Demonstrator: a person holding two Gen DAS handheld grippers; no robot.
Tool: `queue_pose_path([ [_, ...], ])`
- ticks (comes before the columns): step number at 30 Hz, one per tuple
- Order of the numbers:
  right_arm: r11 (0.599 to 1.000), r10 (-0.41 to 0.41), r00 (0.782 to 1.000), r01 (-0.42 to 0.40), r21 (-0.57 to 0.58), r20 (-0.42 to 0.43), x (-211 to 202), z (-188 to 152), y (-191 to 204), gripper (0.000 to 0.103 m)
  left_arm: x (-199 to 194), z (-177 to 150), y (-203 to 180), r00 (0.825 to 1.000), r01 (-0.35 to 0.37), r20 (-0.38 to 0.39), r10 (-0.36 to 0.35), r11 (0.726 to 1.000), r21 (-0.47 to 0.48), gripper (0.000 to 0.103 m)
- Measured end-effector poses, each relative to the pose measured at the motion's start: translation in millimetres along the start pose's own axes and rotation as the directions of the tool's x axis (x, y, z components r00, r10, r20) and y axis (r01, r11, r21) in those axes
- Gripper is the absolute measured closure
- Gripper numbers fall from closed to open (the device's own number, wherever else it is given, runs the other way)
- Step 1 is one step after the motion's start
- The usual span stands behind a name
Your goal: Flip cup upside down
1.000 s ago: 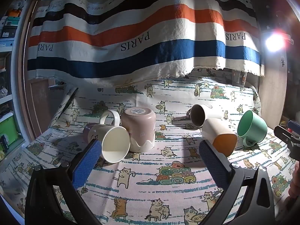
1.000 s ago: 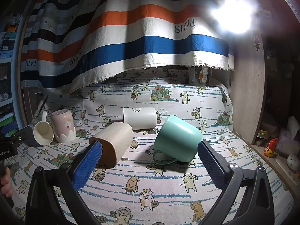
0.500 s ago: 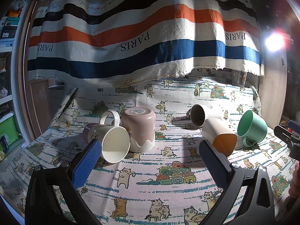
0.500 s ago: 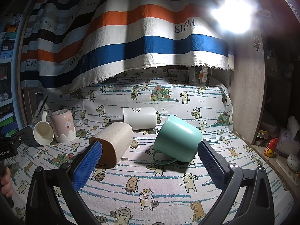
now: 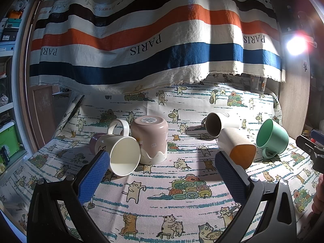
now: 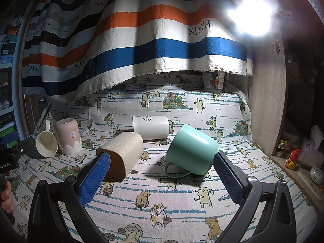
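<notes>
Several cups sit on a cat-print cloth (image 5: 162, 184). A pink cup (image 5: 149, 139) stands upside down; it also shows in the right wrist view (image 6: 68, 138). A cream mug (image 5: 121, 154) lies on its side against it, mouth toward me. A white cup (image 5: 220, 122), a beige cup with orange inside (image 5: 237, 147) and a green mug (image 5: 272, 137) lie on their sides. My left gripper (image 5: 160, 174) is open and empty, in front of the cups. My right gripper (image 6: 160, 174) is open and empty, with the green mug (image 6: 191, 151) and beige cup (image 6: 121, 154) just beyond its fingers.
A striped PARIS cloth (image 5: 154, 40) hangs behind the table. A wooden panel (image 6: 265, 105) bounds the right side, with small items (image 6: 291, 158) beyond it. A bright lamp (image 6: 251, 16) glares at upper right. Shelves (image 5: 8, 105) stand at the left.
</notes>
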State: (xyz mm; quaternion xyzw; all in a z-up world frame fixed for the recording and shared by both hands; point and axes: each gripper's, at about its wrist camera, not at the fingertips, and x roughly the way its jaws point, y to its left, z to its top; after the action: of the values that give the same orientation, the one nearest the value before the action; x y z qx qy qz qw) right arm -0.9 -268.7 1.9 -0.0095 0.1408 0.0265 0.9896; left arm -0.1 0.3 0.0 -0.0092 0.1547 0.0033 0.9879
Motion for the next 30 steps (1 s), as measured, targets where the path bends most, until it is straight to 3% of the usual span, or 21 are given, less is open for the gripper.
queue_pose_path([
  [30, 1.000, -0.003, 1.000, 0.003, 0.000, -0.003, -0.7, 1.0, -4.3, 0.000, 1.6, -2.1, 6.6, 1.000, 0.000, -0.004, 0.000, 1.000, -0.001, 0.000],
])
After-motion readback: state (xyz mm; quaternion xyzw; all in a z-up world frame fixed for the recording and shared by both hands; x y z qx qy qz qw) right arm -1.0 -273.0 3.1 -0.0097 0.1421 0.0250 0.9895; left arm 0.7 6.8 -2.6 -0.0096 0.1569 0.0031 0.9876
